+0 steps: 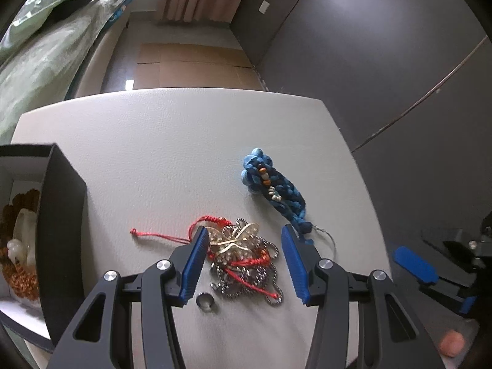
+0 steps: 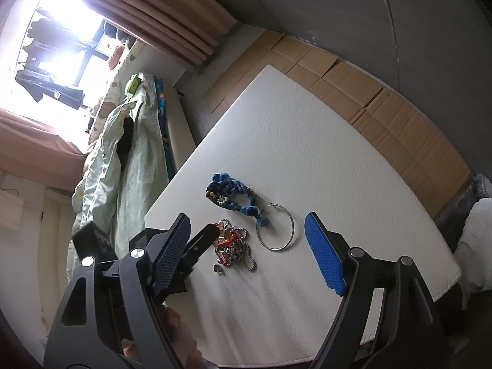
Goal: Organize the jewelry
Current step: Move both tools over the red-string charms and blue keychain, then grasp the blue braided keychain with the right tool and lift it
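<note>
Hovering over a white tabletop (image 1: pixel 153 141), we held the left gripper (image 1: pixel 244 264) with its jaws partly open, straddling a tangled heap of jewelry (image 1: pixel 243 261): silver bead chains, a gold butterfly-shaped ornament (image 1: pixel 238 236) and a red cord bracelet (image 1: pixel 172 236) whose knotted tail trailed out past the left jaw. From the left wrist view the left blue pad (image 1: pixel 193 264) seemed to touch the heap's edge, while the right pad stood clear of it, so nothing was clamped. A small silver ring (image 1: pixel 205 302) lay on the tabletop just short of the heap, between the jaws and nearer the left one. Beyond the right jaw lay a blue braided bracelet (image 1: pixel 273 189) with orange and pale beads, its tail reaching the right pad's tip. Well to the left of the jaws stood a black box (image 1: pixel 61 230), open, with pale and amber-coloured pieces inside.

We kept the right gripper (image 2: pixel 246 246) above the same tabletop with its jaws wide and nothing between the pads. Seen from the right wrist, a thin silver hoop (image 2: pixel 276 230) lay ahead between those jaws, beside the blue bracelet's tail, and the tangled heap sat just beyond the left jaw's tip. A bed with green bedding (image 2: pixel 123 160) and pink curtains (image 2: pixel 172 21) filled the background.
</note>
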Tool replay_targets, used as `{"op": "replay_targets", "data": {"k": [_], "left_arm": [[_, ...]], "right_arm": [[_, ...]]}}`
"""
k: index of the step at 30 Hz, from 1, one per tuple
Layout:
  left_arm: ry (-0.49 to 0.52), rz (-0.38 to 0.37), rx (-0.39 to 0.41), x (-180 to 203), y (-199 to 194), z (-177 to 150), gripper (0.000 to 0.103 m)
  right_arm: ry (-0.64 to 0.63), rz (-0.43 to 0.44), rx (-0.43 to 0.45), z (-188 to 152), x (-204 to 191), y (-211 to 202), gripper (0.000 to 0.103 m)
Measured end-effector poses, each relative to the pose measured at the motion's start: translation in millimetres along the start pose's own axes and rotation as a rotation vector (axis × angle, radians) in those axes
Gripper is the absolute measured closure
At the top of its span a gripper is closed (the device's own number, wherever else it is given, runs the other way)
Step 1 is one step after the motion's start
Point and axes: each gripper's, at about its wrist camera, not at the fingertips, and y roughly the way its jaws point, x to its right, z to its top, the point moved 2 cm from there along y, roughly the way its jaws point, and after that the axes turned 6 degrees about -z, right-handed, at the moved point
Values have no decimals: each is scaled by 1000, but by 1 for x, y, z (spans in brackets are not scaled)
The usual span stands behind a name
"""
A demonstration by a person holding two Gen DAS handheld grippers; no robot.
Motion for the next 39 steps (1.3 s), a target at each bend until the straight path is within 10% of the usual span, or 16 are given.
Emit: {"op": "replay_targets", "data": {"k": [18, 22, 28, 39], "left_arm": [[126, 116, -27, 12, 22, 1, 53], [159, 161, -21, 15, 24, -1, 63], [140, 103, -14, 6, 18, -2, 64], [91, 29, 53, -6, -24, 5, 64]], "right_arm": [[-3, -42, -30, 5, 3, 12, 26], [-7, -61, -56, 5, 2, 27, 41], [-69, -101, -82, 2, -12, 50, 60], [-195, -142, -66, -4, -39, 74, 61]]}}
